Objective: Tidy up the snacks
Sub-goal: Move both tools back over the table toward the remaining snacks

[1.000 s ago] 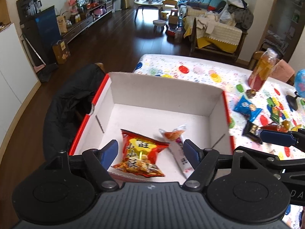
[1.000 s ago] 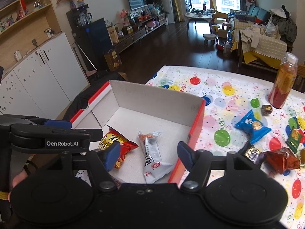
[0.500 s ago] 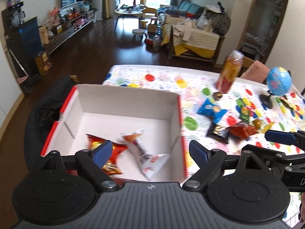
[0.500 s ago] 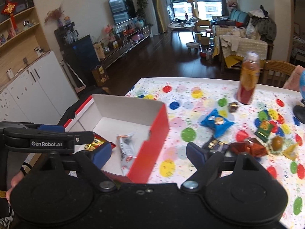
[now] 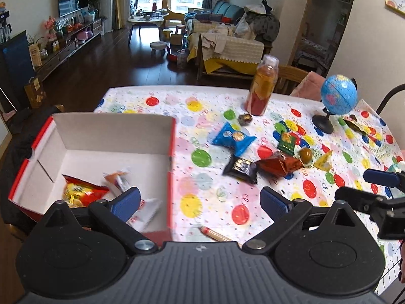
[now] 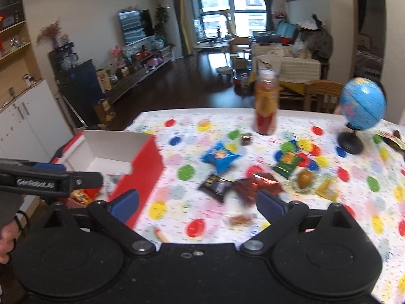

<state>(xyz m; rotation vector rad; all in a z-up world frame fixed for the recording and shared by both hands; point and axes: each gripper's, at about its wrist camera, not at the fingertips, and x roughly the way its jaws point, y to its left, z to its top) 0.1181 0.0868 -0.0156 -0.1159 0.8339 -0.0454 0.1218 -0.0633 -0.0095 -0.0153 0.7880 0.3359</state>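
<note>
A red-and-white cardboard box (image 5: 111, 129) (image 6: 149, 162) stands at the table's left end. Inside it lie a red-yellow snack bag (image 5: 81, 193) and a white packet (image 5: 141, 210). My left gripper (image 5: 200, 201) hovers over the box's right wall, its jaws opening with nothing between them. My right gripper (image 6: 197, 204) hangs above the tablecloth right of the box, its jaws opening too, empty. Loose snacks sit mid-table: a blue packet (image 5: 233, 138) (image 6: 220, 157), a black packet (image 5: 241, 168) (image 6: 215, 185), a red-brown foil bag (image 5: 278, 164) (image 6: 255, 185) and a green packet (image 5: 287, 140) (image 6: 288, 162).
A bottle of orange-red drink (image 5: 262, 86) (image 6: 265, 103) and a small blue globe (image 5: 338, 96) (image 6: 362, 109) stand at the back of the table. A wooden stick (image 5: 215, 234) lies near the front edge. A dark jacket (image 5: 15, 136) hangs left of the box.
Both grippers have swung right, away from over the box toward the loose snacks, and their jaws have spread wider. The two packets stay lying in the box.
</note>
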